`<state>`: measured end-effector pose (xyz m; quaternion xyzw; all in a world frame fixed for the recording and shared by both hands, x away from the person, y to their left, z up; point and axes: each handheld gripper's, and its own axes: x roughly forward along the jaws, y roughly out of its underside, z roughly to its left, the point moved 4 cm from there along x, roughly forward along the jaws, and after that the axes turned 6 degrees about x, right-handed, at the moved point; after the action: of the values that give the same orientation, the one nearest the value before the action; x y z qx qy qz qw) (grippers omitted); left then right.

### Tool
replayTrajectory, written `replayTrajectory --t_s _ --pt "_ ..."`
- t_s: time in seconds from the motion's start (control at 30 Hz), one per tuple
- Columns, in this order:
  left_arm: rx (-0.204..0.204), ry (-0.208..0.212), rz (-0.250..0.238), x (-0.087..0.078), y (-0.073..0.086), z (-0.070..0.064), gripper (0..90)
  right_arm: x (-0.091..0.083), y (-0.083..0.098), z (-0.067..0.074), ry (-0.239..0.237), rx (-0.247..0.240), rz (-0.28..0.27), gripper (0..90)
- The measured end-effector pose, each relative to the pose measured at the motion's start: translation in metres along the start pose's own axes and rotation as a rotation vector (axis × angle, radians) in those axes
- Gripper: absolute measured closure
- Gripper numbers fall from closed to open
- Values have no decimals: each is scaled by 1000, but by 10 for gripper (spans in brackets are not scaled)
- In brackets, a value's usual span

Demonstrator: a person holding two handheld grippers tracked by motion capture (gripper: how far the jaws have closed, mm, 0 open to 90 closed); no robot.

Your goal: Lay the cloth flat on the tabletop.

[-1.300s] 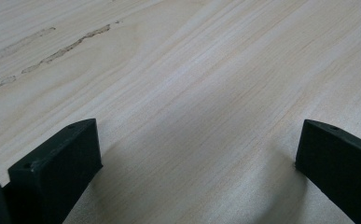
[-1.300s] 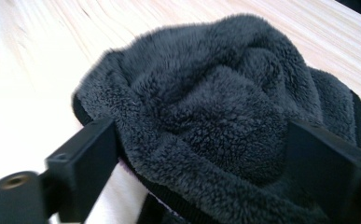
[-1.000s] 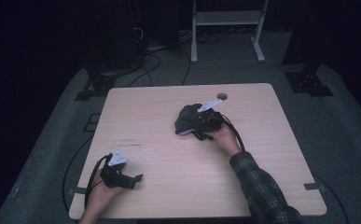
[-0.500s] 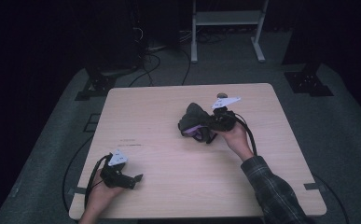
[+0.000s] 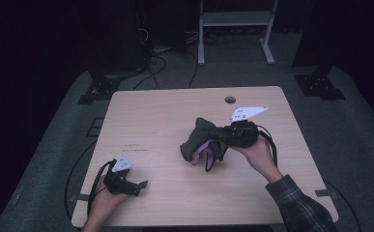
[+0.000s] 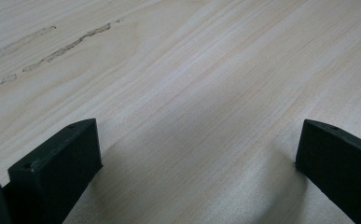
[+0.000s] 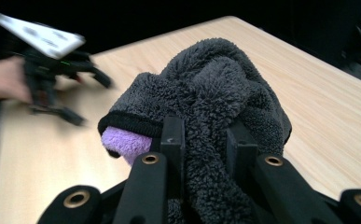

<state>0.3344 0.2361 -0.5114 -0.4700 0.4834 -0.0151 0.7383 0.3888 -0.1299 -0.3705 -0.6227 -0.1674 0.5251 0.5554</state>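
Two grippers work a pale wooden table (image 5: pixel 165 111), and just one carries a load. The right gripper (image 5: pixel 223 140) has its jaws clamped on a fold of a dark grey fleece cloth (image 5: pixel 199 137) with a lilac lining, held just above the tabletop near the middle, its lower folds hanging toward the wood. The jaws have just been closing, with the cloth between them.

The cloth looks light, soft and limp, so it will likely droop and swing from any single pinch. Its thick pile should give the pads good purchase and seems unlikely to slip. A bunched fold or the black-trimmed hem looks the surest place to take hold; a second pinch at the hanging end would help spread it.

The left gripper (image 5: pixel 141 185) rests near the table's front left corner, jaws apart and holding nothing.

From above, the layout reads clearly: both hands, the cloth between them, well apart from the left gripper. The right gripper view supplies the close detail: fleece (image 7: pixel 215 88) pressed between the pads (image 7: pixel 172 135), the black hem, the lilac lining. The left gripper view shows bare wood grain (image 6: pixel 192 70) between spread jaws.
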Motion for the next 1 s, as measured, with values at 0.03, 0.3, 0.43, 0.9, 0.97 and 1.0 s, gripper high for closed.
replayTrajectory --t_s 0.03,0.3,0.43,0.9,0.97,1.0 --pt "1 0 0 0 0 0 0 -5 -1 5 -18 5 -8 728" --pt "0 0 -1 0 0 0 0 -10 18 13 -16 3 40 724" --pt "-1 -2 -5 0 0 0 0 8 36 -8 20 55 93 719" --pt "0 -1 -1 0 0 0 0 60 77 -67 175 134 204 603" --pt "0 0 0 0 0 0 0 60 77 -69 178 142 197 497" --pt "0 4 2 0 0 -1 0 58 76 -69 190 140 195 450"
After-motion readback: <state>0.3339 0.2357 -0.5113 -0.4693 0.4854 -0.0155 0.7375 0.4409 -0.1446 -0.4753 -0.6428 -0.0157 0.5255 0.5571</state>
